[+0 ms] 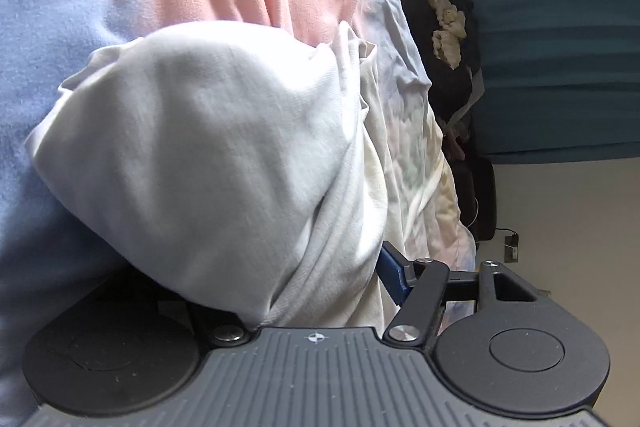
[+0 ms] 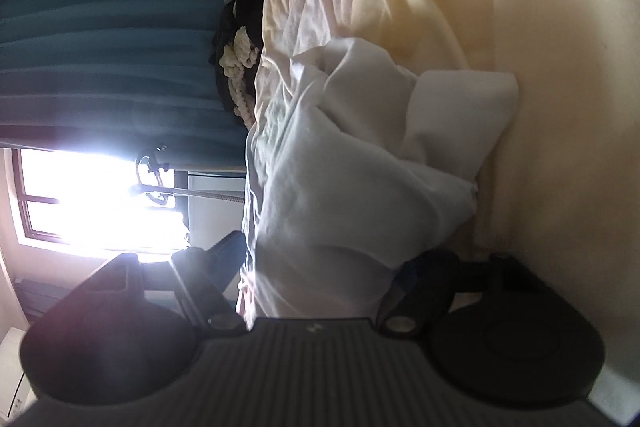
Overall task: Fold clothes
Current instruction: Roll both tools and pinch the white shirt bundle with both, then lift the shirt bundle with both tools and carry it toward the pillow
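A: Left wrist view: a white garment (image 1: 208,147) fills the middle, bunched up and draped over the left gripper (image 1: 316,291). It lies on a sheet (image 1: 48,27) that runs from blue to pink.

B: Are the jaws gripping it?

A: Cloth sits between them and covers the left finger; only the blue pad (image 1: 394,277) of the other finger shows, at the cloth's edge. The jaws look partly open, but I cannot tell whether they press on the cloth.

B: And the right wrist view?

A: The same white garment (image 2: 340,187) is heaped over the right gripper (image 2: 320,291), on the sheet (image 2: 540,27), pale yellow there. Cloth hides the fingertips, so I cannot tell there either. A teal curtain (image 2: 100,27) and a bright window (image 2: 92,203) are behind.
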`<state>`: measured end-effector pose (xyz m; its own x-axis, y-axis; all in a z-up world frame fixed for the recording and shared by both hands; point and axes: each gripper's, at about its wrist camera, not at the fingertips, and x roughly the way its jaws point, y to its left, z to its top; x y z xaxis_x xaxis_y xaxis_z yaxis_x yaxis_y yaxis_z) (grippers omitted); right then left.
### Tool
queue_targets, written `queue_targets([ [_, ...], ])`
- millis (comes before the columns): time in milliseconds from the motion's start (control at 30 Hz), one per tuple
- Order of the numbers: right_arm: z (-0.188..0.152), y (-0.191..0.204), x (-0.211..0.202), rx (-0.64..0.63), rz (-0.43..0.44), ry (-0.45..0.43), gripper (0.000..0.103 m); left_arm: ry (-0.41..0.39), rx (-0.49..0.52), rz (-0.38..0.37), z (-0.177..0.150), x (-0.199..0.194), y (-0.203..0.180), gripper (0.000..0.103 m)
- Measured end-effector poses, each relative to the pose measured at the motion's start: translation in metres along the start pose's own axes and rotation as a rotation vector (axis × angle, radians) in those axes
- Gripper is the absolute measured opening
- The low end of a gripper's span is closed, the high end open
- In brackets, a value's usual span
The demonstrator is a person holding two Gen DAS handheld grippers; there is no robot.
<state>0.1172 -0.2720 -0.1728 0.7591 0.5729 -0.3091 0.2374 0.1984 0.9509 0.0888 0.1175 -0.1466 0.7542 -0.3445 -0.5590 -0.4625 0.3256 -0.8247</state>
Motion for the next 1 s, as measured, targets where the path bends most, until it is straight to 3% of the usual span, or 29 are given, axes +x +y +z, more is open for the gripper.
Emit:
queue_targets([
  [200, -0.001, -0.008, -0.005, 0.011, -0.01, -0.017, 0.056, -0.003, 0.022, 0.002, 0.0, 0.001, 0.001, 0.066],
  [400, -0.008, -0.012, -0.011, -0.019, -0.026, -0.047, 0.036, -0.012, 0.043, 0.03, -0.001, 0.006, -0.002, 0.042],
  [433, -0.009, -0.011, -0.012, -0.034, -0.032, -0.053, 0.035, -0.012, 0.045, 0.03, -0.001, 0.005, -0.002, 0.031],
  [467, -0.01, -0.008, -0.014, -0.053, -0.039, -0.06, 0.033, -0.01, 0.051, 0.021, -0.002, 0.004, -0.002, 0.027],
  [567, -0.016, 0.001, -0.023, -0.101, -0.064, -0.083, 0.03, -0.017, 0.098, 0.013, -0.005, -0.008, -0.01, 0.023],
  [667, -0.019, 0.014, -0.036, -0.105, -0.072, -0.089, 0.028, -0.019, 0.118, -0.033, -0.01, -0.025, -0.02, 0.022],
  [800, -0.013, 0.041, -0.065, -0.145, -0.014, -0.121, 0.028, -0.001, 0.158, -0.1, -0.023, -0.043, -0.046, 0.022],
  [1000, 0.029, 0.09, -0.096, -0.155, 0.053, -0.188, 0.027, 0.049, 0.2, -0.191, -0.057, -0.043, -0.105, 0.022],
])
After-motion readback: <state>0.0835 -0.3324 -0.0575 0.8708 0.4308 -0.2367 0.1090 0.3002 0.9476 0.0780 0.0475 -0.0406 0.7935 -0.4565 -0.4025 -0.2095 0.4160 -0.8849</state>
